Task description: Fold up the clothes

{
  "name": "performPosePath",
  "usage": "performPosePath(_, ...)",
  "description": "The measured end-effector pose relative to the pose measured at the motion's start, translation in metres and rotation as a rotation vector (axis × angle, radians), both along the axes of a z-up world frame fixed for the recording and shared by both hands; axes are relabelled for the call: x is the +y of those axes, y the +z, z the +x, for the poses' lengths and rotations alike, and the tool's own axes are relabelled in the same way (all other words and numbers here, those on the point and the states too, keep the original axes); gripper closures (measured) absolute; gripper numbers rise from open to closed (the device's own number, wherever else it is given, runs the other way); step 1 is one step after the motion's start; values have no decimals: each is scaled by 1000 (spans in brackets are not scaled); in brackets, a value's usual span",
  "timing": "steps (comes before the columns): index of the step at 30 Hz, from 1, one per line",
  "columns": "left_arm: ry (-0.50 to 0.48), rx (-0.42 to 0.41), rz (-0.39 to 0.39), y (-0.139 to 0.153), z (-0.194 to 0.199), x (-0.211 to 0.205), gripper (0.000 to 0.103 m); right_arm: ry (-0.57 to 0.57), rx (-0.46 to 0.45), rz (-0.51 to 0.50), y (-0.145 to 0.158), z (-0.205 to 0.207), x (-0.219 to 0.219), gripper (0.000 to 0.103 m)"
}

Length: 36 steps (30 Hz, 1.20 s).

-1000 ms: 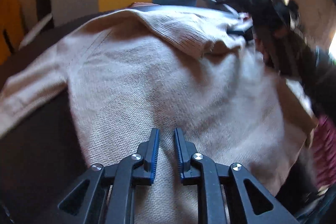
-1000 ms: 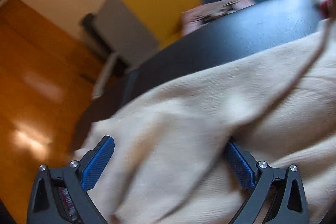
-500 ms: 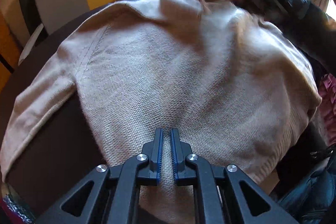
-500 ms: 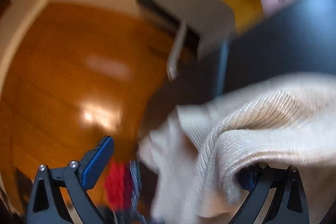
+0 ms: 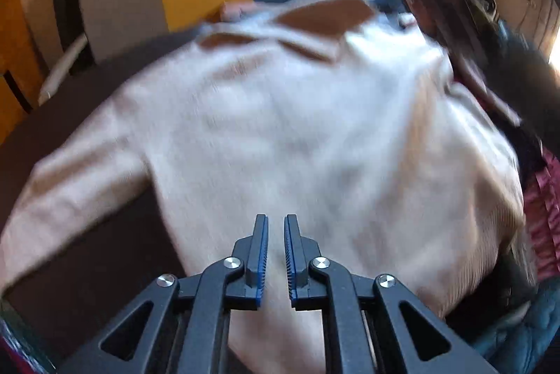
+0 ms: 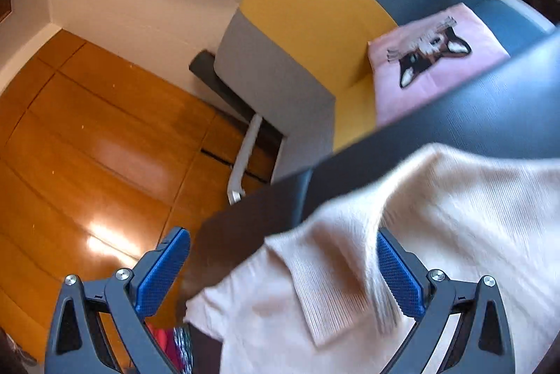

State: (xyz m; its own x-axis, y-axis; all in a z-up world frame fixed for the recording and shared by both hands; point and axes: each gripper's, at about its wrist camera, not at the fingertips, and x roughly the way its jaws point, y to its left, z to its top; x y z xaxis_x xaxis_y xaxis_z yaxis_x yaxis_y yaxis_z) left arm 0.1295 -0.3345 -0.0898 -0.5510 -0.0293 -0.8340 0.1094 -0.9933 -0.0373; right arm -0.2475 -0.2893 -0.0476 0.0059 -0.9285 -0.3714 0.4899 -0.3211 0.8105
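Observation:
A beige knit sweater point(image 5: 297, 136) lies spread on a dark table point(image 5: 87, 115), one sleeve point(image 5: 70, 185) stretched to the left. My left gripper point(image 5: 276, 227) hovers over the sweater's near hem with its jaws nearly closed, a narrow gap between them, holding nothing. In the right wrist view, my right gripper point(image 6: 280, 255) is wide open over the sweater point(image 6: 472, 234), with a ribbed edge point(image 6: 332, 297) folded over between its fingers. The right gripper and the arm show blurred at the upper right of the left wrist view point(image 5: 455, 23).
A grey, yellow and blue chair point(image 6: 315, 6) stands behind the table, with a pink cat cushion point(image 6: 437, 59) on it. Wooden floor point(image 6: 87, 146) lies beyond the table point(image 6: 490, 115) edge. Pink and dark clothes point(image 5: 546, 209) lie at the right.
My right gripper has let go of the sweater fold and swung back over the table edge. The fold has dropped onto the sweater. My left gripper has opened a little.

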Motion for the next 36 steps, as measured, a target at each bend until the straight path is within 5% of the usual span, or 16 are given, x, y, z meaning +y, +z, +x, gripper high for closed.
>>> performPosePath(3, 12, 30, 83, 9, -26, -8, 89, 10, -11, 14, -12, 3, 11, 0)
performPosePath(9, 50, 114, 401, 2, -106, -25, 74, 10, -1, 92, -32, -7, 13, 0)
performPosePath(17, 138, 42, 522, -31, -186, -24, 69, 122, -55, 133, -55, -18, -4, 0)
performPosePath(20, 170, 11, 616, -46, -207, -32, 79, 207, -95, 140, -59, -20, -20, 0)
performPosePath(22, 178, 52, 662, -41, -223, -40, 100, 226, -134, 87, -50, -30, -35, 0)
performPosePath(25, 231, 253, 703, -3, -233, -70, 99, 150, -106, -99, -15, -53, -43, 0)
performPosePath(27, 305, 357, 701, 24, -229, -97, 88, 67, -49, -173, 6, -65, -39, 0)
performPosePath(29, 368, 374, 649, 35, -217, -116, 80, 46, -29, -126, 5, -65, -34, 0)
performPosePath(36, 516, 234, 368, 6, -144, -123, 76, 49, 83, 133, -28, -25, -17, 0)
